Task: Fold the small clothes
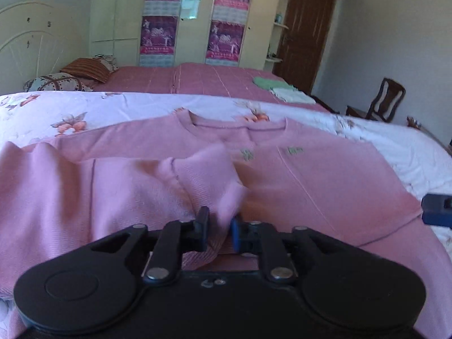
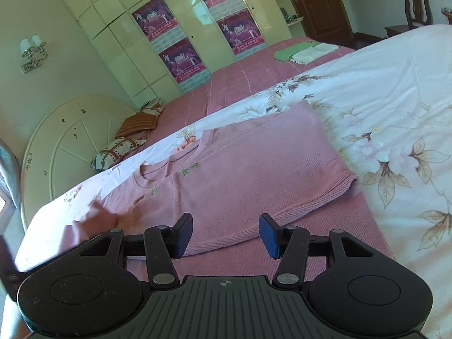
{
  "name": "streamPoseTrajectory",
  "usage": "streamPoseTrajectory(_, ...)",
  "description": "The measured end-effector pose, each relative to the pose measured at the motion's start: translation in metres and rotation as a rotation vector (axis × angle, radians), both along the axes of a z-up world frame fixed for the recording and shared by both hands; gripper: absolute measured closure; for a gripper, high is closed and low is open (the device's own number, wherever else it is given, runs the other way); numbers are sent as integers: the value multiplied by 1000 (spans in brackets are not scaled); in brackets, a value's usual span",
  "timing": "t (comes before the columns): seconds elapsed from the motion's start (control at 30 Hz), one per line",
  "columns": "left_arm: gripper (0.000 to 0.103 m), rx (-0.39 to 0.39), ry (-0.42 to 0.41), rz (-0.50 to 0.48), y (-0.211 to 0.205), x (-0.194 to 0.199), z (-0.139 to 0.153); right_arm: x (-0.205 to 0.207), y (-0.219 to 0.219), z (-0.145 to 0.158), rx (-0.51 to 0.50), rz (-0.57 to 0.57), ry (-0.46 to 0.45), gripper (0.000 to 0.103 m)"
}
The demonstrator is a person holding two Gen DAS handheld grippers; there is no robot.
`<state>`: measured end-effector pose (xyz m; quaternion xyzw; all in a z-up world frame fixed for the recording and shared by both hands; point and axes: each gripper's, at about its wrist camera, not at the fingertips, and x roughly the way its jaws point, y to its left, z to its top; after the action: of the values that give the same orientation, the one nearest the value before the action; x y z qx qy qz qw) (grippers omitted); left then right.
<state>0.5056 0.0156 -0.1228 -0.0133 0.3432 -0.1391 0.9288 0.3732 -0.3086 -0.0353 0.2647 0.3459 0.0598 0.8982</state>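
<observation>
A pink knit sweater (image 1: 310, 175) lies on the floral quilt, collar at the far side; it also shows in the right wrist view (image 2: 254, 169). Its right sleeve (image 2: 282, 147) lies folded across the body. My left gripper (image 1: 219, 230) is shut on the sweater's left sleeve cuff (image 1: 209, 175) and holds it raised over the body. My right gripper (image 2: 226, 236) is open and empty, just above the sweater's near hem; one of its fingers shows at the right edge of the left wrist view (image 1: 436, 209).
The white floral quilt (image 2: 395, 113) covers the near bed. Beyond it a pink bed (image 1: 197, 80) carries pillows (image 1: 84, 69) and folded green and white clothes (image 1: 282, 89). A wardrobe, a door and a wooden chair (image 1: 384, 101) stand at the back.
</observation>
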Motion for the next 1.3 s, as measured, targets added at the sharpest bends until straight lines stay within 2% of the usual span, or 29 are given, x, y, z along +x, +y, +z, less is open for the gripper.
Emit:
streamPoseTrajectory(0.03,63,9,-25,-19,-1,-7,2,2,3,0,15,8,5,51)
streamPoseTrajectory(0.07,58,9,-46,-35,-1,-13,5,5,7,0,30,20,7,51)
streamPoseTrajectory(0.2,60,23,-98,68,41,-55,21,22,34,-5,124,102,15,51)
streamPoseTrajectory(0.27,60,69,-118,155,74,-76,23,35,54,-12,197,148,31,51)
streamPoseTrajectory(0.33,60,114,-94,242,109,-91,21,48,77,-19,226,189,40,51)
streamPoseTrajectory(0.47,59,109,-2,297,151,-94,9,75,119,-36,214,254,97,51)
streamPoseTrajectory(0.57,55,90,11,286,158,-83,2,87,144,-40,131,275,85,51)
streamPoseTrajectory(0.6,57,89,3,282,157,-83,3,90,150,-39,100,284,82,78)
streamPoseTrajectory(0.63,57,88,0,279,157,-81,3,92,154,-36,64,291,87,97)
streamPoseTrajectory(0.67,57,88,-4,283,157,-78,3,92,156,-33,33,294,74,98)
streamPoseTrajectory(0.77,58,92,-14,279,156,-76,0,79,145,-5,-25,262,-39,99)
streamPoseTrajectory(0.87,59,102,-25,261,155,-78,-1,64,110,22,-107,139,-132,99)
streamPoseTrajectory(0.93,62,101,-32,247,154,-77,0,61,87,21,-114,119,-109,99)
streamPoseTrajectory(1.1,63,101,-69,209,151,-67,5,59,69,7,-105,81,-64,98)
streamPoseTrajectory(1.17,69,95,-57,188,151,-60,4,58,70,5,-108,86,-62,98)
streamPoseTrajectory(1.23,85,67,-19,195,155,-54,0,58,69,5,-111,86,-60,98)
streamPoseTrajectory(1.3,85,39,-15,204,161,-53,1,60,66,1,-102,71,-42,98)
